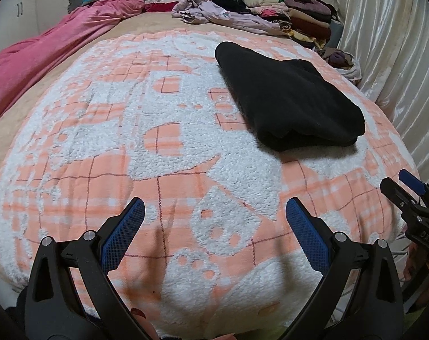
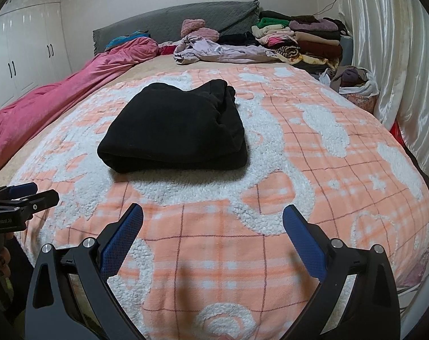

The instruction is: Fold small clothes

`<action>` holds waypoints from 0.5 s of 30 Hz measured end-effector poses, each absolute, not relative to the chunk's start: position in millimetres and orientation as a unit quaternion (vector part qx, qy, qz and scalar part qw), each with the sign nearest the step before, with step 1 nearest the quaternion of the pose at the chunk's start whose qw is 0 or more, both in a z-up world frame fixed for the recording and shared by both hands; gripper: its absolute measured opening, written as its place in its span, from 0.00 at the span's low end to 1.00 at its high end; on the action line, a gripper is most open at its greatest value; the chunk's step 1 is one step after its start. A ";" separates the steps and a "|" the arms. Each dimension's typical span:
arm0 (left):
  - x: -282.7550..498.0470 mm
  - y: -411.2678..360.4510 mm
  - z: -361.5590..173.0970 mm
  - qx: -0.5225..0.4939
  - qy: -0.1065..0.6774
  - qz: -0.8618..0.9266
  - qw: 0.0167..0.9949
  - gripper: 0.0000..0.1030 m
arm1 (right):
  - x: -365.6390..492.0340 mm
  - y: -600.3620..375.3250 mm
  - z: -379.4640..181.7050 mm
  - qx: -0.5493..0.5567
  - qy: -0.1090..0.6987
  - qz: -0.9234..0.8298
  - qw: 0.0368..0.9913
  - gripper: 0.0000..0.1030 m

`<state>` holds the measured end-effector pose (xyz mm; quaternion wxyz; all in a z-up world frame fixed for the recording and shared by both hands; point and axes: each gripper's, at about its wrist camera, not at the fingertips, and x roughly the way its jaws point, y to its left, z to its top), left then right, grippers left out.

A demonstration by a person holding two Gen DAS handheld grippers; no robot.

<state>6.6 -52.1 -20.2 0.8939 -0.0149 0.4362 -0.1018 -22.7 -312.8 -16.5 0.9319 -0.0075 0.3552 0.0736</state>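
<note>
Black clothing [image 2: 174,127], folded into a thick bundle, lies on the peach and white blanket [image 2: 271,226] toward the middle of the bed, well ahead of both grippers and touched by neither. From the left wrist view the same bundle [image 1: 288,96] sits off to the right and further up the blanket [image 1: 129,141].

The left gripper [image 1: 214,218] has its jaws spread wide with nothing between them; its blue pads [image 1: 121,235] hang above the blanket near the front edge, apart from any cloth. The right gripper [image 2: 213,222] is likewise released, jaws wide, with only bare blanket showing between its blue pads [image 2: 305,238]. Each gripper also shows at the margin of the other's view, the right one [image 1: 407,192] at the right edge and the left one [image 2: 24,195] at the left edge, both cut off by the frame.

At the head of the bed a pile of loose pale purple clothes [image 2: 214,48] lies beside a stack of folded clothes [image 2: 305,39], with a grey headboard [image 2: 172,19] behind. A pink quilt [image 2: 58,85] runs down the left side, and a shiny white curtain [image 2: 384,56] hangs on the right. A bag [image 2: 353,82] stuffed with cloth sits by the curtain; what is in it is hard to make out. The lower corners of both views are blocked by the gripper frames, and a bit of hand, probably the person's fingers, peeks in at the bottom of the left wrist view
</note>
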 end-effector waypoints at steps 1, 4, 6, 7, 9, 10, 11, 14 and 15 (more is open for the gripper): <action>6.8 -52.0 -20.2 -0.014 0.436 -0.101 0.894 0.91 | -22.8 -312.9 -16.4 -0.007 0.355 0.073 0.932 0.95; 6.8 -51.8 -19.9 -0.011 0.438 -0.097 0.894 0.91 | -22.8 -312.7 -16.0 -0.007 0.354 0.073 0.932 0.95; 6.5 -52.1 -19.6 -0.010 0.438 -0.094 0.894 0.91 | -23.3 -313.0 -15.1 -0.007 0.354 0.073 0.932 0.95; 6.4 -52.0 -19.4 -0.011 0.437 -0.096 0.894 0.91 | -23.4 -312.8 -14.6 -0.007 0.354 0.073 0.932 0.95; 6.4 -52.1 -19.2 -0.009 0.437 -0.095 0.895 0.91 | -23.2 -313.0 -15.2 -0.008 0.355 0.073 0.932 0.95; 6.3 -52.4 -19.1 -0.009 0.437 -0.095 0.895 0.91 | -23.3 -313.2 -15.2 -0.007 0.354 0.073 0.932 0.95; 6.3 -52.9 -18.9 -0.010 0.437 -0.095 0.895 0.91 | -23.1 -313.3 -15.1 -0.007 0.355 0.073 0.932 0.95; 6.2 -52.8 -18.8 -0.010 0.436 -0.095 0.895 0.91 | -23.4 -313.1 -15.0 -0.008 0.355 0.073 0.932 0.95; 6.2 -52.8 -18.5 -0.009 0.436 -0.095 0.895 0.91 | -23.2 -313.2 -15.2 -0.008 0.355 0.074 0.932 0.95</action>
